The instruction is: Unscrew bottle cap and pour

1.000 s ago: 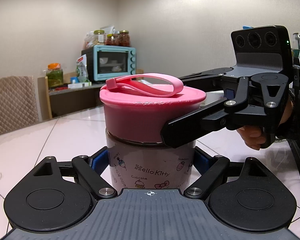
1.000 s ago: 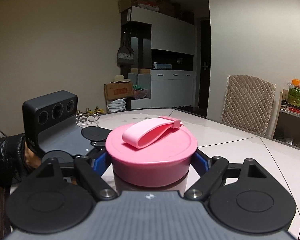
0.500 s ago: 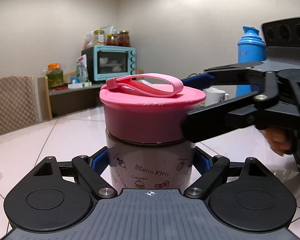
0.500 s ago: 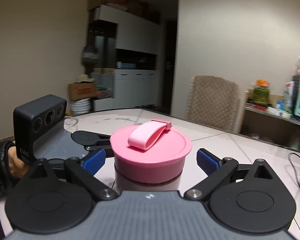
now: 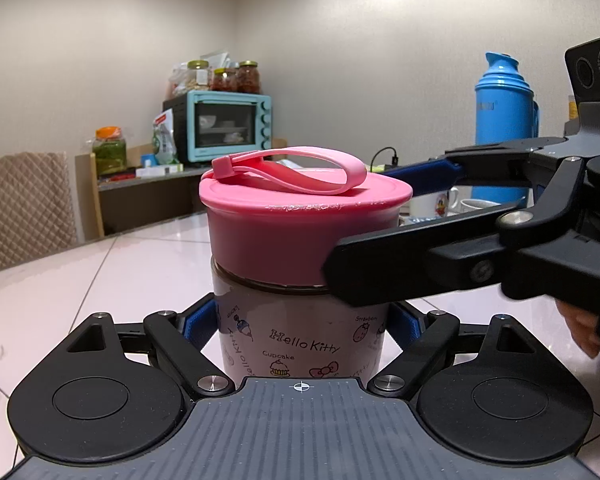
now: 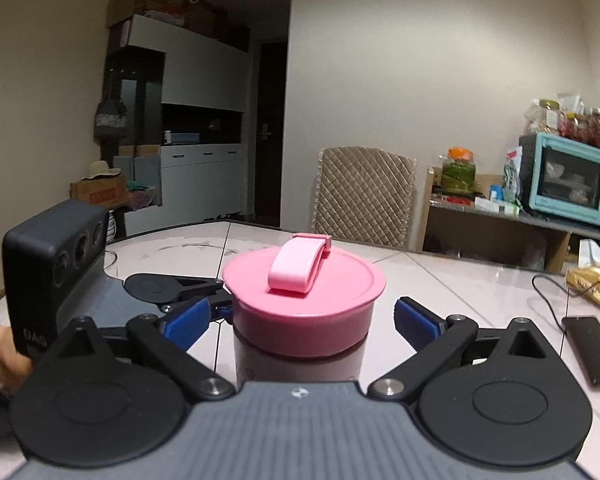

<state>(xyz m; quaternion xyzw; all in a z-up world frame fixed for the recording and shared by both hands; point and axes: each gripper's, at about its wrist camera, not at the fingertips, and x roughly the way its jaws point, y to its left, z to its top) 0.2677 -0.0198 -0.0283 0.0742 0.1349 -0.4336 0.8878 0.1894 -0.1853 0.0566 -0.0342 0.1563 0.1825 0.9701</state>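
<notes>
Left gripper (image 5: 302, 326) clamped on the body of the Hello Kitty bottle (image 5: 300, 336), upright on the pale table (image 5: 100, 280). Pink cap (image 6: 304, 300) on top. Right gripper (image 6: 304, 320) spread wide astride the cap, blue pads (image 6: 414, 318) apparently just clear of it.

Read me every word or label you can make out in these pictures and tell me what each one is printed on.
"Hello Kitty": bottle body
"Cupcake": bottle, above the cupcake drawing
"Strawberry": bottle, right side, partly hidden
"DAS": camera block on the left gripper
Blue thermos lettering, bottle's sideways words, shelf packages: too small or blurred to read.
</notes>
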